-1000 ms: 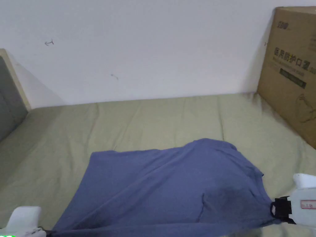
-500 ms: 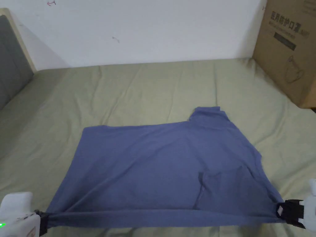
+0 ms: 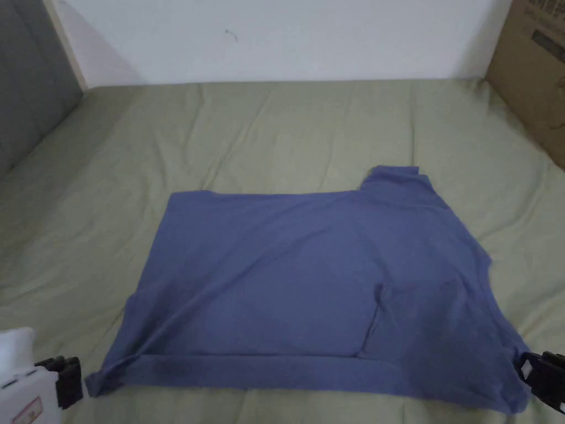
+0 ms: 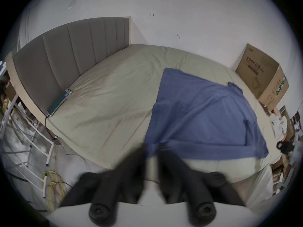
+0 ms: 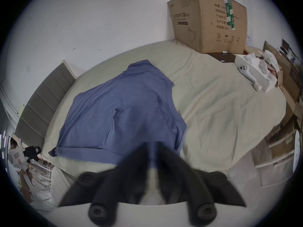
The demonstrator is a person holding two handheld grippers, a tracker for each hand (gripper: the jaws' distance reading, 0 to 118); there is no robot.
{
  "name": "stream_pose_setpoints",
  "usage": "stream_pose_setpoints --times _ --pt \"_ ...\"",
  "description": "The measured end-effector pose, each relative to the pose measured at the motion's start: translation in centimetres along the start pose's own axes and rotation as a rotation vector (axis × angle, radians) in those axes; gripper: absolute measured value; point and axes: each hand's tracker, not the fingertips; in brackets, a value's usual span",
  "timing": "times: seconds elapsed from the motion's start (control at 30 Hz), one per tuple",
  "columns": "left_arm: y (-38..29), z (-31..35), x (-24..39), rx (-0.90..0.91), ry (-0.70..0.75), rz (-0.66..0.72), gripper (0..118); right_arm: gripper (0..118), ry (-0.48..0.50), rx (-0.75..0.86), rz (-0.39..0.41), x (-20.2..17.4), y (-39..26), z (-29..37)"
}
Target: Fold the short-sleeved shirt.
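Note:
The blue short-sleeved shirt lies flat on the bed, collar to the right, one sleeve pointing at the wall. Its near edge is turned up in a narrow band. My left gripper sits at the bottom left, a small gap away from the shirt's near left corner, jaws apart; in the left gripper view that corner lies just past the tips. My right gripper is at the near right corner, beside the shirt's edge, with a narrow gap between its jaws and slack blue cloth showing there.
The green sheet covers the bed. A grey headboard stands at the left and a big cardboard box at the far right. A phone lies by the headboard. Boxes and a white controller crowd the bed's right end.
The shirt was held taut and raised between both grippers; now it has settled flat with its sleeve laid out. The left gripper has let go and drawn back from the corner.

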Motion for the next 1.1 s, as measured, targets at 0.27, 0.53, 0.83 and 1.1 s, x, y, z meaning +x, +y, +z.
stream_pose_setpoints --times 0.27,0.53,0.83,1.1 --pt "-1.7 -2.9 -1.1 -0.069 -0.021 0.020 14 0 0.017 -0.103 -0.008 0.2 -2.1 -2.1" --pt "0.4 -9.2 -1.4 -0.135 -0.073 0.058 92 0 0.000 -0.133 -0.030 0.9 -1.7 -3.3" --pt "0.0 -9.3 0.1 -0.164 -0.043 -0.036 4 1 -0.010 -0.154 -0.021 1.6 -2.3 -3.5" --pt "-0.2 -9.1 -0.5 -0.173 -0.056 -0.008 4 103 -0.042 -0.202 0.058 2.3 -1.0 -6.0"
